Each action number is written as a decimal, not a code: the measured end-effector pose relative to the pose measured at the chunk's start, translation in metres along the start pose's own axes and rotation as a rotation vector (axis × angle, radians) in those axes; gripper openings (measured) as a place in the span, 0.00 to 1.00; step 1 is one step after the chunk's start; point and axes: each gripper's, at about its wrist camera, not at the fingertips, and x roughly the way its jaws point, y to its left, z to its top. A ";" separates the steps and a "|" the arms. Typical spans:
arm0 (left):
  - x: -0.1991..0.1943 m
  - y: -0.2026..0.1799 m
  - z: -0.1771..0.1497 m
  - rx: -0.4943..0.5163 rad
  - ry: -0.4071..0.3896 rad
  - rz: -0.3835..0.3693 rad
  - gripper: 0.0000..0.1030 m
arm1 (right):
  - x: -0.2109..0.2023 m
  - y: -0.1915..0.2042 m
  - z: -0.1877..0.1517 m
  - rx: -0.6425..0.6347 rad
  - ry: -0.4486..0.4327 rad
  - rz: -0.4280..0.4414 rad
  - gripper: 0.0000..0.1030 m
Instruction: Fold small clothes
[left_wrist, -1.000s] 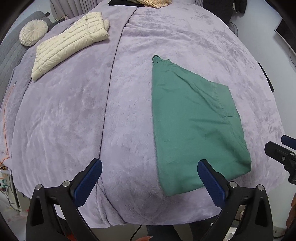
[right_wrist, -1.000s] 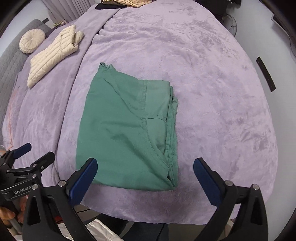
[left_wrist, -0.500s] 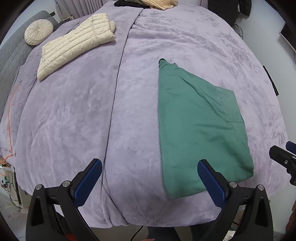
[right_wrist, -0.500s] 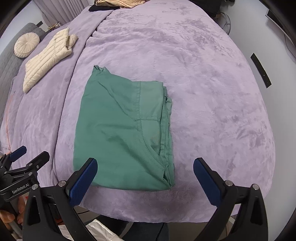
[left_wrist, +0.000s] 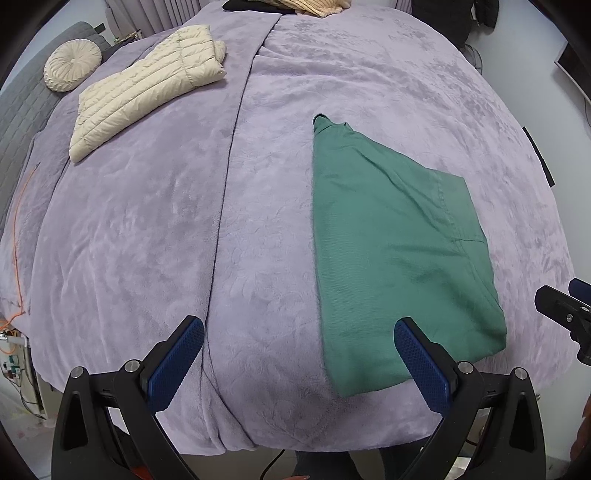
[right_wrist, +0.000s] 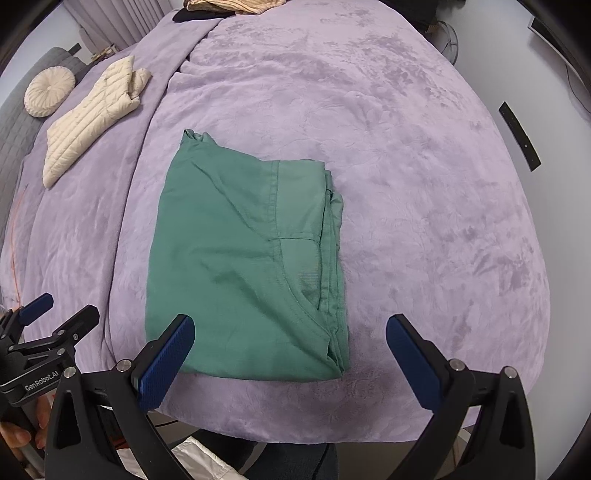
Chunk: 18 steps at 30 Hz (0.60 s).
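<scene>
A green garment (left_wrist: 391, 251) lies folded flat on the purple blanket (left_wrist: 147, 221), near the bed's front edge; it also shows in the right wrist view (right_wrist: 236, 258), with stacked layers along its right side. My left gripper (left_wrist: 299, 354) is open and empty, held above the front edge, left of the garment's near corner. My right gripper (right_wrist: 290, 354) is open and empty, above the garment's near edge. The left gripper shows at the left edge of the right wrist view (right_wrist: 55, 325).
A cream puffer jacket (left_wrist: 147, 88) lies folded at the far left beside a round cream cushion (left_wrist: 72, 68). A pile of tan and black clothes (left_wrist: 295, 4) sits at the far edge. A blanket seam (left_wrist: 225, 206) runs front to back.
Both grippers have drifted slightly back and to the left over the bed, so the garment sits a little farther right in the views. Both stay open; the garment has not moved.
</scene>
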 end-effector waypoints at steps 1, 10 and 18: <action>0.000 0.000 0.000 -0.001 0.000 -0.001 1.00 | 0.000 0.000 0.000 -0.001 0.001 0.000 1.00; 0.000 0.000 0.000 0.000 0.000 -0.001 1.00 | 0.001 0.001 0.000 -0.001 0.002 -0.002 1.00; 0.003 0.000 0.000 0.008 0.002 -0.002 1.00 | 0.001 0.000 0.001 -0.001 0.003 -0.001 1.00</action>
